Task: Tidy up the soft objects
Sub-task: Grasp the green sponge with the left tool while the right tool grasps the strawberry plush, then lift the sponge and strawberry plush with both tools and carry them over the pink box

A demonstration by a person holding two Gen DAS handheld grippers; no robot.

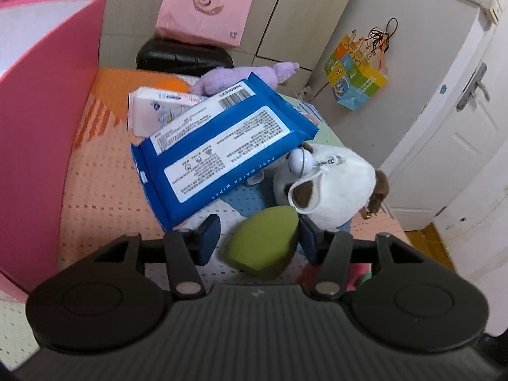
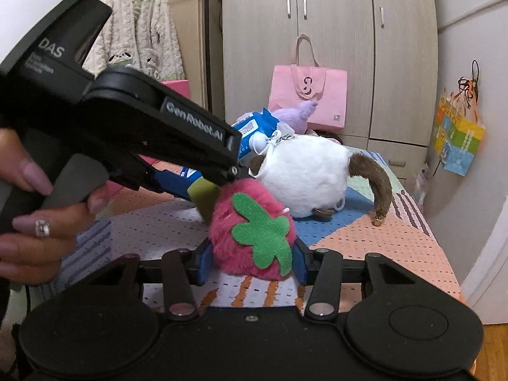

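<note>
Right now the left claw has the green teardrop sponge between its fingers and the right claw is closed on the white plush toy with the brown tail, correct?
Partly. In the right wrist view the right claw grips the fuzzy pink strawberry plush with the green felt leaf, not the white plush toy with the brown tail, which lies behind it. The left claw does have the green teardrop sponge between its fingers.

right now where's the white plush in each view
Left wrist: the white plush sits right of centre, just past the green sponge between the left gripper's fingers.
Right wrist: it lies centre, behind the strawberry plush in the right gripper.
Shared landmark: pink bag.
</note>
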